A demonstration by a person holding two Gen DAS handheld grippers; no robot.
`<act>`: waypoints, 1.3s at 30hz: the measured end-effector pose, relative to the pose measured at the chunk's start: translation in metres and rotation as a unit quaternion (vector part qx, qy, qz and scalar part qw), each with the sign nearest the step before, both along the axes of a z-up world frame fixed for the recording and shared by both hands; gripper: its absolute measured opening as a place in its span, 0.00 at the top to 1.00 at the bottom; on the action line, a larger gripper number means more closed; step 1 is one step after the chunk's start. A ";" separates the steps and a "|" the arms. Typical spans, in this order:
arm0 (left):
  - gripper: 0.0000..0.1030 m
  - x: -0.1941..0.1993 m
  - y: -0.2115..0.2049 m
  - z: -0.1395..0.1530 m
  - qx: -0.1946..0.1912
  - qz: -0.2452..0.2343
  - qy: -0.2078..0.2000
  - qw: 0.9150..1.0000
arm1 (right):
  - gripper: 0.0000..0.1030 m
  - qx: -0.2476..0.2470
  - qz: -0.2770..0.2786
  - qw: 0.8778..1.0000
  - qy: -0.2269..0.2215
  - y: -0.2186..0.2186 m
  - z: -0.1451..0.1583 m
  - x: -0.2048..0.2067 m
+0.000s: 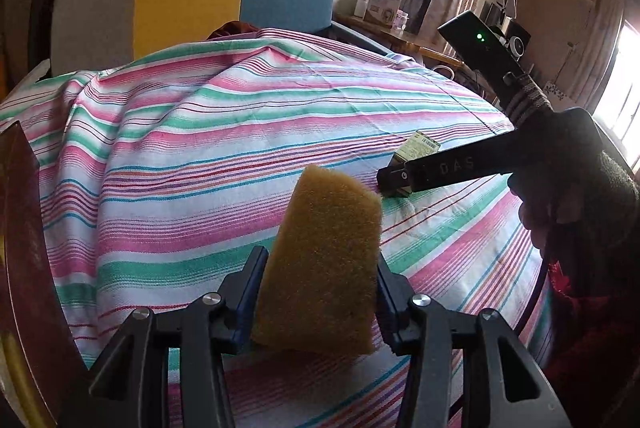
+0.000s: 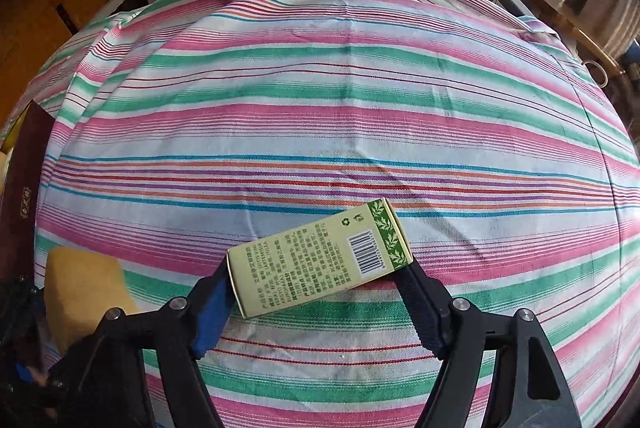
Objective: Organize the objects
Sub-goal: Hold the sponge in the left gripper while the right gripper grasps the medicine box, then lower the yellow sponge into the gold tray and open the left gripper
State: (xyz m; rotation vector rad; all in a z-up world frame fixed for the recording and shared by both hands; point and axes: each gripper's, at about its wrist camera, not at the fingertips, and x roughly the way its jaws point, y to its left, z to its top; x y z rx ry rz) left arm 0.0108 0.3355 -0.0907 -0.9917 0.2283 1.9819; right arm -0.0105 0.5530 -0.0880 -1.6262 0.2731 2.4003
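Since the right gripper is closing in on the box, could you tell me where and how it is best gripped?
Grip the box across its two short ends, coming from the near side, low over the cloth. It lies flat, skewed, between the right gripper's fingers, and its broad printed face gives no hold.

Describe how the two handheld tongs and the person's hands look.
Both tongs are matte black plastic with angular triangular cut-outs and silver pivot screws. The left tongs and right tongs carry blue ribbed finger pads. Seen from the left wrist, the right unit's black body bears raised "DAS" lettering, a green indicator light, and a striped wrapping. A dark glove covers the hand; the sleeve looks red.
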 end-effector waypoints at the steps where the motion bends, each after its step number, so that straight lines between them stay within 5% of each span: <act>1: 0.51 0.001 0.000 0.000 0.000 0.001 0.002 1.000 | 0.25 0.000 0.000 1.000 0.000 0.001 0.000 0.001; 19: 0.51 0.007 -0.002 0.002 -0.020 0.024 0.016 0.999 | 0.23 -0.006 -0.001 1.000 0.004 0.006 -0.002 0.002; 30: 0.51 0.024 -0.031 0.066 -0.003 0.055 0.064 0.996 | 0.21 0.003 0.012 1.000 0.010 -0.005 -0.001 0.006; 39: 0.51 0.019 -0.067 0.087 0.001 0.090 0.065 0.994 | 0.21 0.010 0.013 1.000 0.011 -0.009 0.001 0.012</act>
